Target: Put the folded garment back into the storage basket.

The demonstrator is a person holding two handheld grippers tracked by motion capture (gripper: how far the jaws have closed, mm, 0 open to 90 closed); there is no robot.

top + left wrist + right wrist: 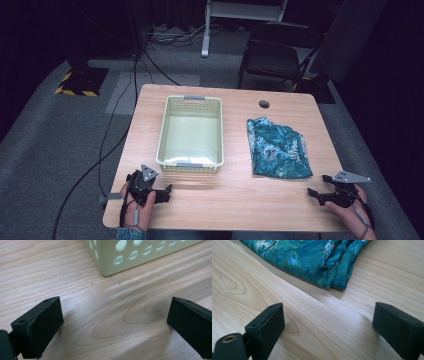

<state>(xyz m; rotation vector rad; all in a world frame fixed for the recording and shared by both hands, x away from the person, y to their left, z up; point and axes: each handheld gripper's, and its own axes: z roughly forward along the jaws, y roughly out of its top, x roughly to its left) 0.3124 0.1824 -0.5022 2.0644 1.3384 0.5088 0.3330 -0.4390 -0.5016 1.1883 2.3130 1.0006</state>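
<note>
Both my grippers are parked at the near edge of the desk, which is a light wood-grain top with rounded corners and one dark round cable hole at the far side.

My left gripper sits near-left, just in front of the basket. That basket is a pale yellow-green plastic rectangle, smooth walls punched with rows of round holes (you can really see those in the left gripper view), with two grey handle strips, one on the near rim and one on the far rim. My left fingers are spread wide with nothing but bare wood between them.

My right gripper is near-right, close to the cloth but not touching it. The cloth is one piece of soft, thin fabric, teal with a lighter leafy print, folded into a rough flat wedge with bunched pleats along its near corner. It lies right of the basket, apart from it. Right fingers are wide too, holding nothing.

Count: one basket, one cloth, two grippers, each with two matte black blocky fingers.
</note>
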